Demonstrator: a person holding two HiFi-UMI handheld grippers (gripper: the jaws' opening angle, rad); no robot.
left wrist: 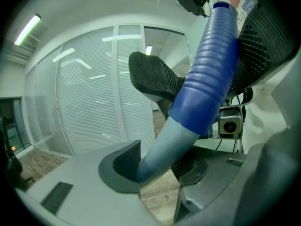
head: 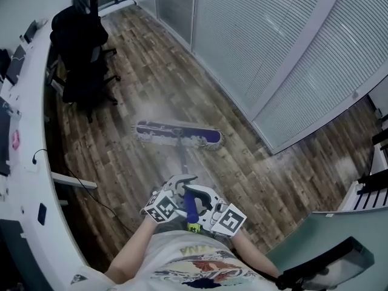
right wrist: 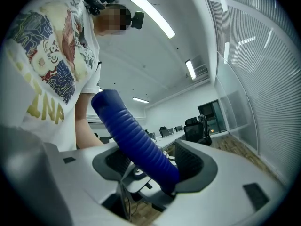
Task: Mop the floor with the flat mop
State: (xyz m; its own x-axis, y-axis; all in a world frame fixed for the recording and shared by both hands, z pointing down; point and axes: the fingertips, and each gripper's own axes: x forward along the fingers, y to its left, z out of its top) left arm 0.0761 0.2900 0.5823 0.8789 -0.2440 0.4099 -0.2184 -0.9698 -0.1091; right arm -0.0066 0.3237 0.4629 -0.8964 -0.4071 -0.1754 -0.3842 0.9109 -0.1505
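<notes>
Wood-plank floor (head: 151, 77), open office. 1 person stands with 2 grippers held close together at waist height, both on 1 flat mop.

- Mop head (head: 177, 134): lies flat on the floor ahead of the person, mid-aisle, long side across. It is blurred. The cover reads dark purple with pale fringes; no finer detail can be made out.
- Mop pole (head: 182, 159): thin and faint from the head view. It runs from the middle of the mop head back to the grippers.
- Left gripper (head: 174, 191): the lower of the 2 on the handle. In its own view its fingers (left wrist: 126, 158) are closed on the pale pole just below the blue grip (left wrist: 207, 79). The pole's lower run is cut off behind the gripper body.
- Right gripper (head: 205, 206): just above the left one. I cannot tell whether they touch. Its fingers (right wrist: 195, 161) are clamped on the ribbed blue grip, which slants up to the left between them. The grip's lower end is hidden behind 1 finger.
- From the head view the marker cubes cover most of both grippers, so the fingers barely show there.
- Black office chair (head: 82, 47): far left, beside a curved white tabletop (head: 30, 120). Something dark is piled on it; I cannot tell what.
- The tabletop is cut off at the left edge, and the items on it are too small to name.
- Slatted blinds (head: 273, 47) run along the right of the aisle.
- Dark chair part (head: 327, 265): lower right, cut off.
</notes>
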